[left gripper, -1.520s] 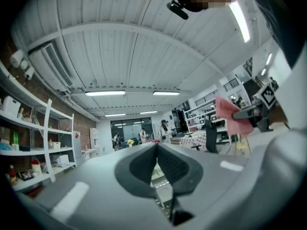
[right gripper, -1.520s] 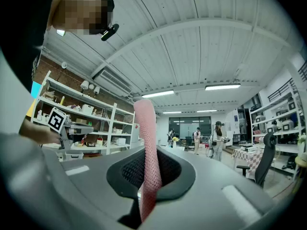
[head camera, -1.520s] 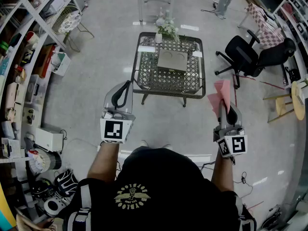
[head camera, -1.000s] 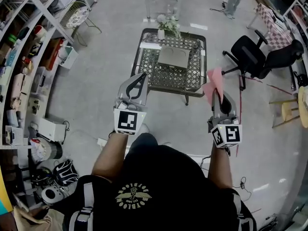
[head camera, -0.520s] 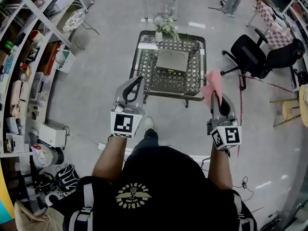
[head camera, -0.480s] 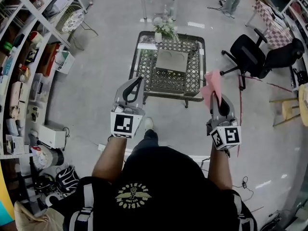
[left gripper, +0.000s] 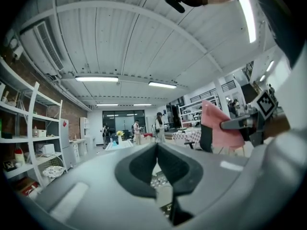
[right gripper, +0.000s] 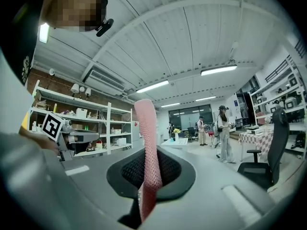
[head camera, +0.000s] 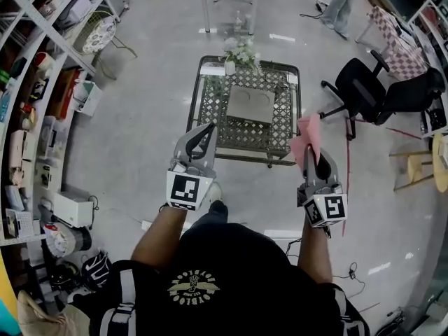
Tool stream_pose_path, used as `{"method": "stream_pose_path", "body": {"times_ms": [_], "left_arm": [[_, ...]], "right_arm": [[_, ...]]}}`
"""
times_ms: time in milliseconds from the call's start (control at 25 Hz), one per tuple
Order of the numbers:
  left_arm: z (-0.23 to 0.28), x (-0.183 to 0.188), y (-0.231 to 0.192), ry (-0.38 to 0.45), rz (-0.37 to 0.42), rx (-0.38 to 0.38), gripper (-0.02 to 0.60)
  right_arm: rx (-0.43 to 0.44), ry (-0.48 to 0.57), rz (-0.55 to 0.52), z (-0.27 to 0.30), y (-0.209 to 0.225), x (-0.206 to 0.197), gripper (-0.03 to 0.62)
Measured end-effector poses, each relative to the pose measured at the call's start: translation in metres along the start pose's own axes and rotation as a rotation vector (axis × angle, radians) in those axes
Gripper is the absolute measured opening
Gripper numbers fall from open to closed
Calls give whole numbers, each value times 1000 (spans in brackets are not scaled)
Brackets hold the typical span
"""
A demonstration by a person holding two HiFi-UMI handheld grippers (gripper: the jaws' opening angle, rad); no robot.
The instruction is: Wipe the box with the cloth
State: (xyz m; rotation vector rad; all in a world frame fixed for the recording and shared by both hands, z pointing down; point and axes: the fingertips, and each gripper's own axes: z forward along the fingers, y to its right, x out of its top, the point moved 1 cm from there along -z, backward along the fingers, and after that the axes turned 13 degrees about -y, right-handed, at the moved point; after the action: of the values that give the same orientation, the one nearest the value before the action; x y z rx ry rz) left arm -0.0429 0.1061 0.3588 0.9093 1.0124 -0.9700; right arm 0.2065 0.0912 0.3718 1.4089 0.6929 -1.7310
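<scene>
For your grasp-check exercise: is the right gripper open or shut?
Shut: the right gripper clamps the pink cloth, which stands up between its jaws.

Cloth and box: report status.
Right claw shut on cloth. Left claw shut, empty. Box on table, both claws short of it. Nothing in the way.
</scene>
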Motion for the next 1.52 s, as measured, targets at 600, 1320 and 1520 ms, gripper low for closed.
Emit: {"method": "stream_pose_path", "body": {"times_ms": [600,1320,1520], "left_arm": [[46,1,-93,29,23,-19,0],[95,-4,-134,60,36,-110,0],[111,3,-127,60,24,-115,0]], "right_arm": [[-21,-17,19,95,-25,22,17],[-127,-40,-15,131,-33,46,17],[-126,-39,-17,137,-14,46,17]]}}
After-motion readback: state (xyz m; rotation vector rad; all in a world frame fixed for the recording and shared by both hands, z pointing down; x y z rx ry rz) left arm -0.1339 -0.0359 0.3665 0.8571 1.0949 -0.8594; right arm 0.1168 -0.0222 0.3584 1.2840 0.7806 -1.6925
